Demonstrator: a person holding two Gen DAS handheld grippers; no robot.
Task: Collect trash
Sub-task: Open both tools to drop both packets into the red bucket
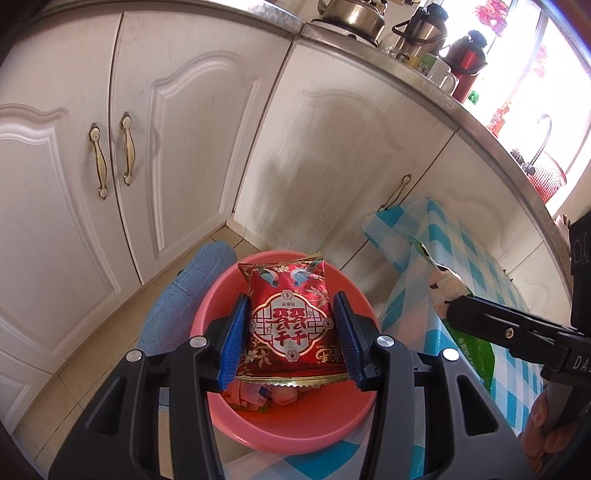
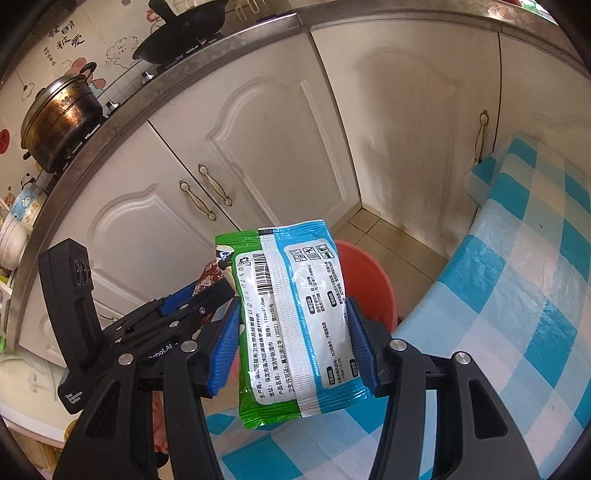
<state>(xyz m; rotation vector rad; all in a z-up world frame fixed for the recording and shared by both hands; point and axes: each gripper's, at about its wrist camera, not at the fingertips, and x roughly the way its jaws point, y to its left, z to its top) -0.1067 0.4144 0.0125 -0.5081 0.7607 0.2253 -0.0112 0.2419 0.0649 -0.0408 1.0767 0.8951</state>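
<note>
My left gripper (image 1: 291, 332) is shut on a red snack packet (image 1: 291, 321) with gold print, held above a pink basin (image 1: 295, 428) that has small wrappers in its bottom. My right gripper (image 2: 293, 343) is shut on a green and blue wet-wipe pack (image 2: 295, 325), its printed back facing the camera. That pack (image 1: 448, 295) and the right gripper's black finger (image 1: 509, 332) show at the right edge of the left wrist view. In the right wrist view the pink basin (image 2: 373, 280) lies behind the pack, and the left gripper's device (image 2: 166, 325) is at the left.
The basin stands on the tiled floor in a corner of white cabinet doors (image 1: 177, 147). A table with a blue checked cloth (image 2: 517, 295) is to the right. A blue cloth (image 1: 192, 291) lies left of the basin. Pots and flasks stand on the counter (image 1: 369, 22) above.
</note>
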